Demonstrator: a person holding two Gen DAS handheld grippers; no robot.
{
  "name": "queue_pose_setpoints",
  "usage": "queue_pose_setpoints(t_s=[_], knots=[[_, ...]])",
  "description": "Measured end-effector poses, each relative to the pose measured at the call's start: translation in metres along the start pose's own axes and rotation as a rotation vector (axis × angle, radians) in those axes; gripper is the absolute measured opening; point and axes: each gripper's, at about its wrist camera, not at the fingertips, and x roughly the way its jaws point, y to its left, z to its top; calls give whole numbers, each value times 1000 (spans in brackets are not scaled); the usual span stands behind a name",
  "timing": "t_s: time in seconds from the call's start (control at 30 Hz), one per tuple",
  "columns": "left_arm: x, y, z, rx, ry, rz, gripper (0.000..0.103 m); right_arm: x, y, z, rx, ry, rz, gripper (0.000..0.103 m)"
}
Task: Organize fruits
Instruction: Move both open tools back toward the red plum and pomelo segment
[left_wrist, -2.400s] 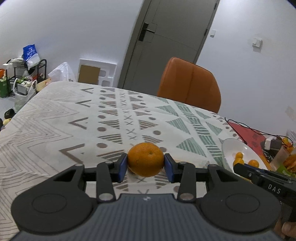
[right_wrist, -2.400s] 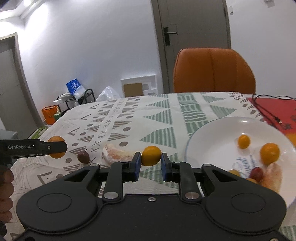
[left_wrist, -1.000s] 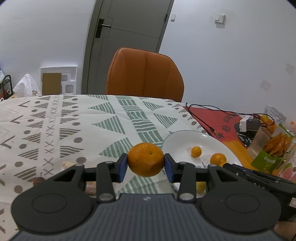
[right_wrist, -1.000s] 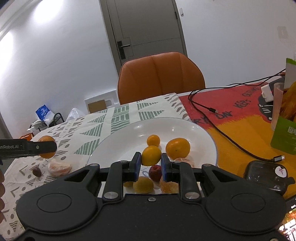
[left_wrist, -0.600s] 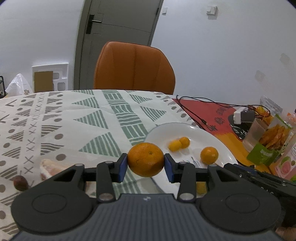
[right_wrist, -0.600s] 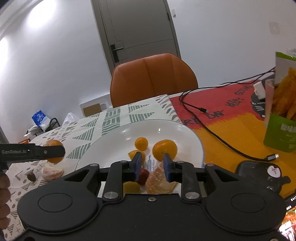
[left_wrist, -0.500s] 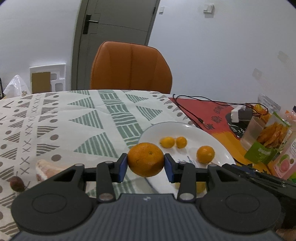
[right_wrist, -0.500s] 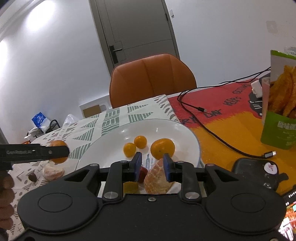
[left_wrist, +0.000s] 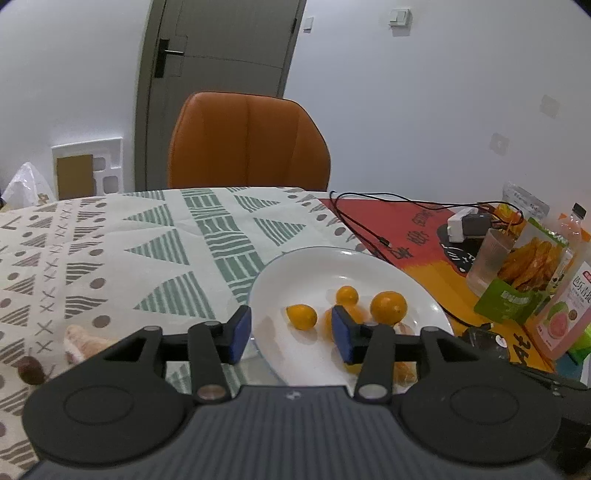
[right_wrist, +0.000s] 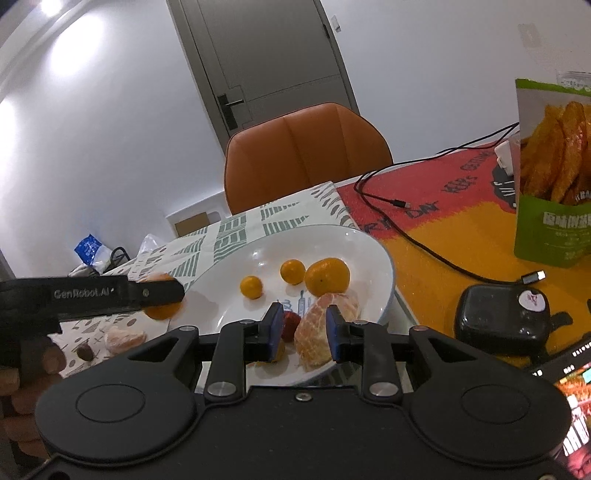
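Observation:
My left gripper (left_wrist: 290, 334) hangs over the near-left rim of the white plate (left_wrist: 314, 269), its jaws opening and nothing pressed between the blue pads. The orange it carried is an orange blur beside its right pad (left_wrist: 356, 314). In the right wrist view that orange (right_wrist: 160, 313) sits just under the left fingers (right_wrist: 155, 291) at the plate's (right_wrist: 351, 251) edge. My right gripper (right_wrist: 303, 334) is open above the plate's near side, over a peeled mandarin (right_wrist: 317, 325) and a red fruit (right_wrist: 290, 325). Two kumquats (right_wrist: 251, 287) and a mandarin (right_wrist: 327, 277) lie on the plate.
On the patterned cloth to the left lie a peeled piece (left_wrist: 79, 341) and a small dark fruit (left_wrist: 31, 371). An orange chair (left_wrist: 247, 144) stands behind the table. To the right are a black cable (right_wrist: 424, 247), a black case (right_wrist: 502, 314), a green snack bag (right_wrist: 554, 166) and a juice bottle (left_wrist: 569, 306).
The left jaws have spread and let go of the orange, which has dropped toward the plate. The right gripper released its yellow kumquat onto the plate. Both grippers shifted over the plate.

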Motion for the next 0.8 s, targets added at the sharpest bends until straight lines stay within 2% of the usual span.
queue_pose_setpoints(t_s=[0.27, 0.4, 0.53, 0.63, 0.73, 0.8], knots=[[-21, 19, -4, -20, -28, 57, 68, -7, 4, -5, 4, 9, 15, 28], [-33, 29, -6, -25, -49, 92, 82, -10, 9, -7, 3, 6, 20, 33], [-41, 37, -8, -14, -55, 134, 88, -14, 16, -8, -1, 5, 20, 37], [-47, 44, -9, -16, -58, 154, 96, -16, 23, -9, -10, -6, 19, 48], [-54, 55, -9, -34, -66, 175, 98, -16, 29, -9, -10, -8, 19, 55], [-59, 62, -10, -43, -69, 191, 99, -16, 32, -9, -10, -11, 25, 64]])
